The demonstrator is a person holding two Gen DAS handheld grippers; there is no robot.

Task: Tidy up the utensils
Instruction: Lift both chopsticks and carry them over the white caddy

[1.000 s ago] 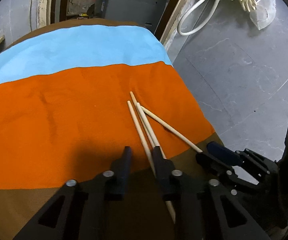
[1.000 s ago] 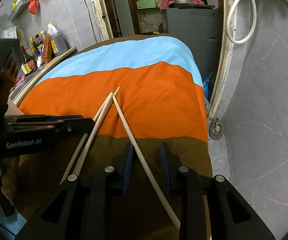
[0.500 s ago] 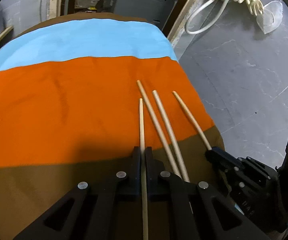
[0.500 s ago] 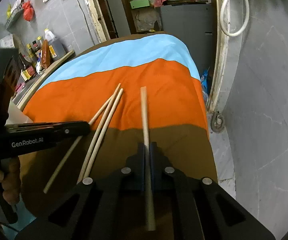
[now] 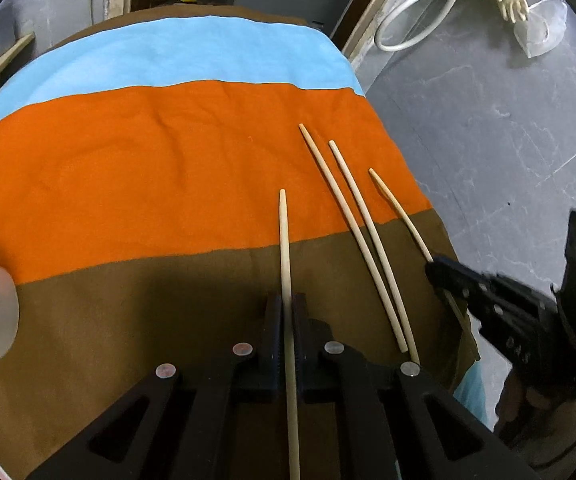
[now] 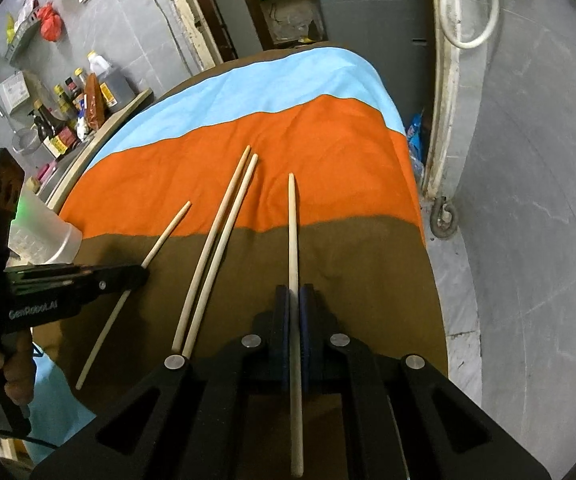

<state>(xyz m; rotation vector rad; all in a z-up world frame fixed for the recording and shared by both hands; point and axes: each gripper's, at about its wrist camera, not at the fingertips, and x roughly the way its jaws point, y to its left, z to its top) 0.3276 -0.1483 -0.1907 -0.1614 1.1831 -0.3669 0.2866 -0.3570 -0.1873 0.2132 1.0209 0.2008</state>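
Four wooden chopsticks are in play on a round table (image 5: pixel 135 184) covered by a cloth banded in blue, orange and brown. The pair of loose chopsticks (image 5: pixel 358 236) serves as the landmark: the two lie side by side, nearly touching, across the seam between the orange and brown bands, thin tips pointing to the far side of the table.

To the left of that pair, the left gripper (image 5: pixel 286 308) has its jaws clenched on one chopstick (image 5: pixel 283 240), which runs straight out between them with its tip over the orange band. Its jaws have just been closing, and the stick sits pinched between them. To the right of the pair, near the table's edge, the right gripper (image 6: pixel 294 300) is likewise clamped on a second chopstick (image 6: pixel 292 232); its jaws have also just been closing onto that stick. In the right wrist view the same order shows mirrored: held stick, loose pair, then the other held stick under the left gripper.

A translucent container (image 6: pixel 47 236) stands on the table further left of the pair, beyond the left gripper; it is probably where the utensils go, though its inside cannot be seen.

As a judgement, the task is early: two sticks are grasped but not yet put anywhere, and the loose pair is untouched. What remains is carrying both held sticks to their place, then collecting the pair.
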